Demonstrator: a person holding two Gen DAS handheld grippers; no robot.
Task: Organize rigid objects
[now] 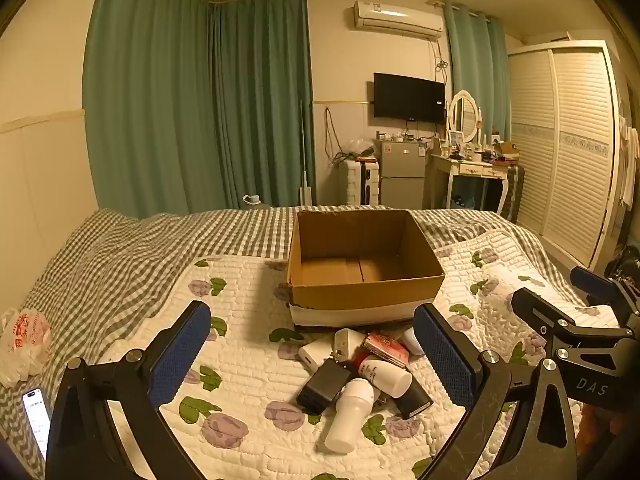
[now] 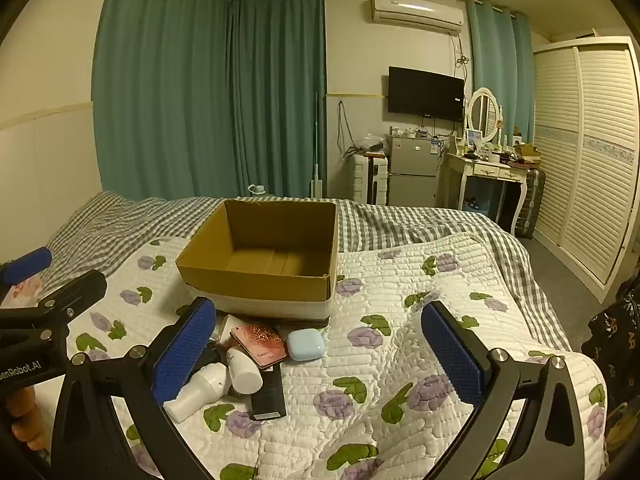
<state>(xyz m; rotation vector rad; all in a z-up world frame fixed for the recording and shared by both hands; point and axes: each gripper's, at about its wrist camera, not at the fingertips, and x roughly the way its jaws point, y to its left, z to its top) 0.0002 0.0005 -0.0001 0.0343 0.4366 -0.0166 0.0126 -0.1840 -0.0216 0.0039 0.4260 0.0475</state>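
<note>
Clutter lay in one small pile on my flowered quilt (image 1: 248, 364), just in front of one open cardboard box (image 1: 362, 294), which held nothing I could see. I counted, left to right in the left view: one white charger block (image 1: 316, 354), one white plug adapter (image 1: 347, 342), one black block (image 1: 322, 386), two white bottles, one pink patterned case (image 1: 386, 348) and one black flat box (image 1: 414, 398) under them. The nearer bottle (image 1: 350, 416) lay on its side, base toward me; the other bottle (image 1: 384, 374) lay across the pile, touching the pink case. From the right view I also saw one pale blue rounded case (image 2: 306, 344), just beside the pink one, near the box front.

My left tongs (image 1: 312, 360) were spread wide above the pile, gripping nothing. My right tongs (image 2: 320, 354) were spread wide too, holding nothing, its left pad (image 2: 186, 350) near the bottles.

At the far left of the bed lay one crumpled plastic bag (image 1: 24, 344) and one lit phone (image 1: 38, 420).
</note>
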